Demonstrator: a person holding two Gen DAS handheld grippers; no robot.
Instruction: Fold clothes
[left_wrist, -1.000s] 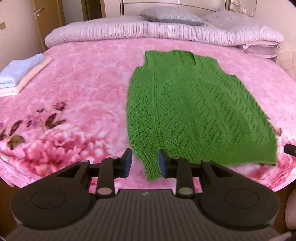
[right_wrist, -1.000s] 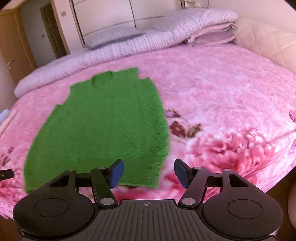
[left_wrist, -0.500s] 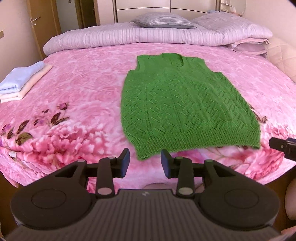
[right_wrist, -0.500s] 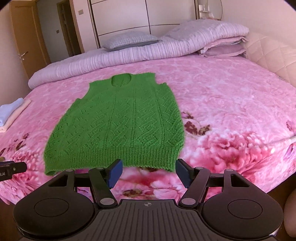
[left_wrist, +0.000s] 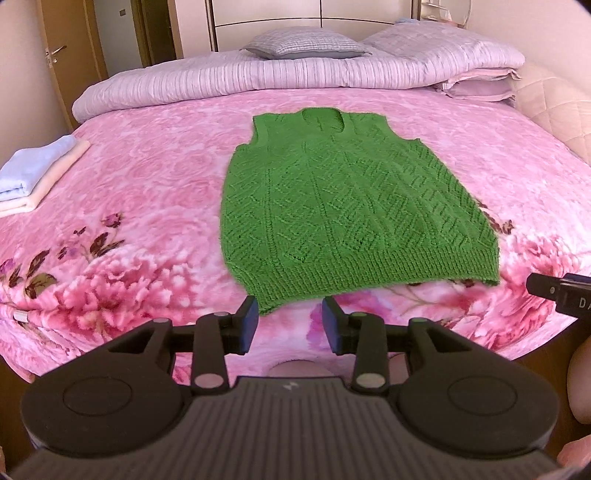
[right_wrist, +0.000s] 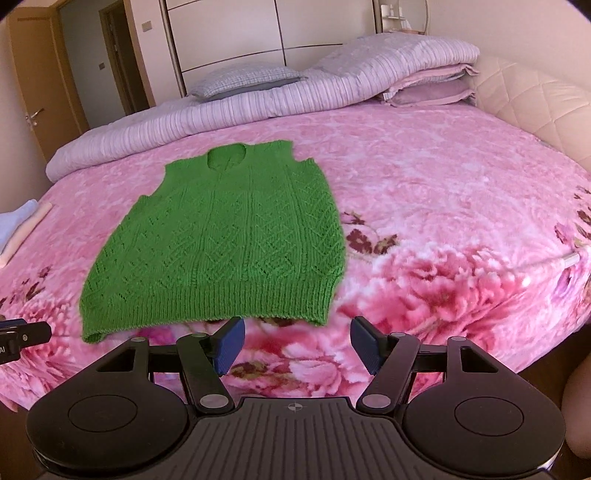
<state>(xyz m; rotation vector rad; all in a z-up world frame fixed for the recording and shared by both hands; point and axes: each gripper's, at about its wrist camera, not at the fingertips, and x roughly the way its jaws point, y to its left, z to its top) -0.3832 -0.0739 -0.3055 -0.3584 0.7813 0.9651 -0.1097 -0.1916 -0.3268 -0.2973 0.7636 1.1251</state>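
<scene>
A green knitted vest (left_wrist: 347, 206) lies spread flat on the pink flowered bedspread (left_wrist: 147, 192), neckline toward twelve o'clock and ribbed hem toward six, unfolded; in the left wrist view it fills the middle of the bed, its near left hem corner hanging just above the gap of the left gripper (left_wrist: 290, 325); that claw's jaws are opening, with only bedspread between the blue pads (left_wrist: 250, 322) and nothing held, the hem corner close to the left pad but apart from it; at three o'clock in this view the tip of the right gripper (left_wrist: 554, 293) pokes in from the frame edge; in the right wrist view the vest sits toward ten o'clock, its right hem corner just above the right gripper (right_wrist: 297, 345), whose jaws stand wide apart and empty over the flower print; a small stack of folded cloths (left_wrist: 35, 171), pale blue on cream, rests at nine o'clock near the bed's edge; a rolled lilac quilt (left_wrist: 258, 79) and pillows (left_wrist: 306, 46) line the bed at twelve o'clock.
</scene>
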